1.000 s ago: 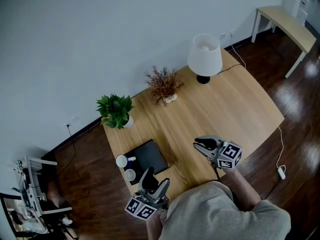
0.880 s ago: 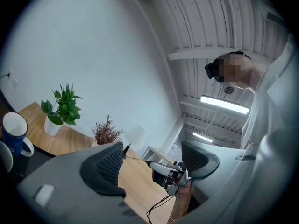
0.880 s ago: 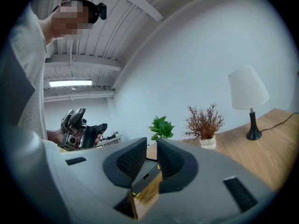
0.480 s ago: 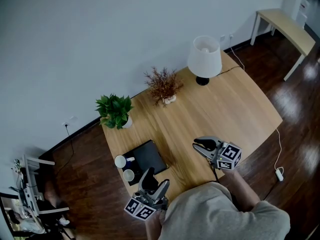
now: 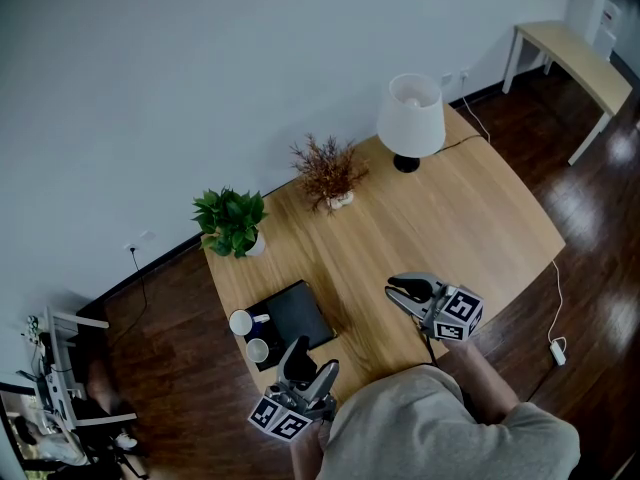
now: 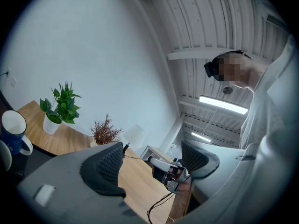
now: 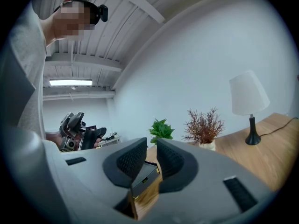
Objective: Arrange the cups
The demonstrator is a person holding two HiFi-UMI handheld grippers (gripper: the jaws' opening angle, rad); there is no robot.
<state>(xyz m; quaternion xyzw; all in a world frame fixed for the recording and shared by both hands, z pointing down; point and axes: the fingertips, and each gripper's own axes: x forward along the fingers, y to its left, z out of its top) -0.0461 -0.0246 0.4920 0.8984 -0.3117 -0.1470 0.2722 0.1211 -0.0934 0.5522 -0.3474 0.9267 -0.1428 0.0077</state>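
Seen from above, a wooden table (image 5: 450,218) stands angled out from a pale wall, with dark floor on its other sides. Two cups (image 5: 250,335) stand close together at the table's left edge near the front corner, just beside a flat black case (image 5: 295,313).

Along the wall side stand a green plant (image 5: 232,218), a dried plant (image 5: 328,168) and a white lamp (image 5: 411,113) at the far corner. The middle and right of the table are bare.

A person in a grey shirt (image 5: 440,428) stands at the near edge. The left gripper (image 5: 313,360) is over the front corner, near the case and cups, with its jaws spread wide and nothing between them. The right gripper (image 5: 395,292) is over bare wood, well apart from the cups, with its jaws nearly pressed together and holding nothing.

A cable (image 5: 560,308) trails on the floor to the right. A second table (image 5: 575,48) stands beyond.
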